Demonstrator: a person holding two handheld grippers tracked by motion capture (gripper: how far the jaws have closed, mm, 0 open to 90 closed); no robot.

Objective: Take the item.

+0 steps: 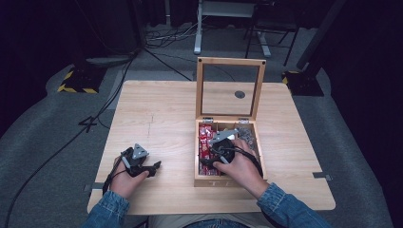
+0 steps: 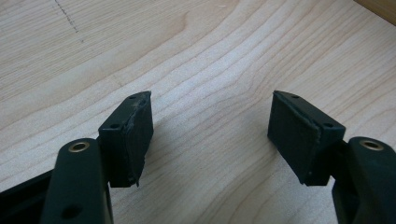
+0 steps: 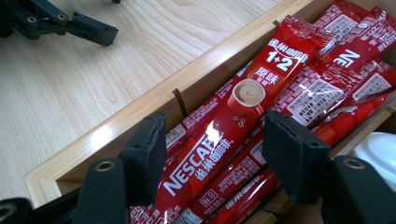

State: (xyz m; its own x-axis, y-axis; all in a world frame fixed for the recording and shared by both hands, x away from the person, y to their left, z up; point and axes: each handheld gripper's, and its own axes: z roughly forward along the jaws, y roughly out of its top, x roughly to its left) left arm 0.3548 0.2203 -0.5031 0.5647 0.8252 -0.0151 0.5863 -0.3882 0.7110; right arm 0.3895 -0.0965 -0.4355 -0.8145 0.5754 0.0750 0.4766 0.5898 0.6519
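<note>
Right tongs [image 3: 212, 151] are being held low over the left compartment of the wooden box [image 1: 209, 179], jaws spread apart. A red Nescafé sachet [image 3: 233, 123] is lying between the pads, topmost on the pile of red sachets [image 3: 341, 88]. From the right gripper view a gap is being seen between each pad and the sachet edges, so nothing is being squeezed; the sachet is resting on the pile with its far end propped on the box's left wall.

In the high view the right tongs [image 1: 219, 148] are being covered partly by the person's right hand [image 1: 240, 166], over the red side of the box. The lid [image 1: 231, 88] is standing upright, hinged at the far edge. The right compartment is being occupied by grey-silver items [image 1: 247, 134], too small to identify; a white rounded object [image 3: 376, 149] is being glimpsed past the divider in the right gripper view.

Left tongs [image 2: 210, 130] are being kept wide open just above bare table [image 2: 210, 56], nothing between the pads. In the high view the left tongs [image 1: 154, 167] are being held in the left hand [image 1: 124, 179] near the table's front-left, well apart from the box, pointing toward it
</note>
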